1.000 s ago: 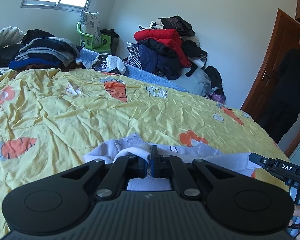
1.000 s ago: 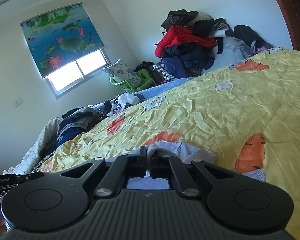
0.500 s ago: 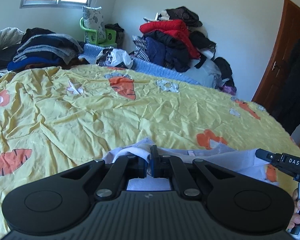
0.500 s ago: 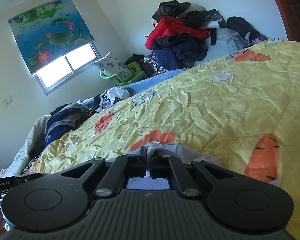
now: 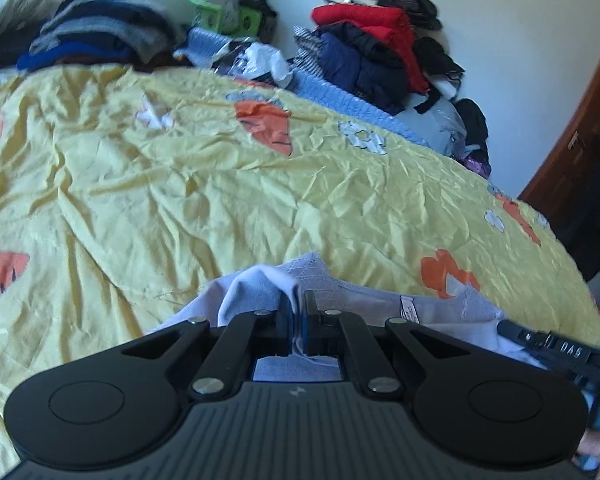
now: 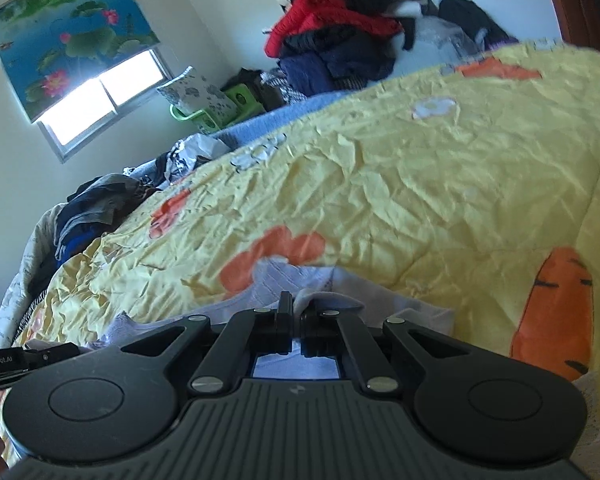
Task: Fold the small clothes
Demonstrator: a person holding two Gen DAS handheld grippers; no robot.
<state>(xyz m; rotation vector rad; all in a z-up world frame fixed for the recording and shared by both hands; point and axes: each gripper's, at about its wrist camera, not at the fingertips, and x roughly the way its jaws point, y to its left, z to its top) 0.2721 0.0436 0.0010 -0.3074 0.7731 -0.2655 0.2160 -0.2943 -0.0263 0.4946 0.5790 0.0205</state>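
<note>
Bed with yellow carrot-print cover and the items lying on it.

The bed (image 5: pixel 228 184) carries a crumpled yellow cover (image 6: pixel 420 184) printed with orange carrots and white flowers. In the left wrist view, a pale lavender garment (image 5: pixel 380 300) lies on the cover at 6 o'clock, part of its edge lace-trimmed and a small white label showing. A stack of dark folded clothes (image 5: pixel 100 40) sits at 11 o'clock at the far edge; a white and black plastic bag (image 5: pixel 256 60) rests at 12 o'clock on a blue knitted blanket (image 5: pixel 340 96) that runs along the far side toward 2 o'clock.
</note>
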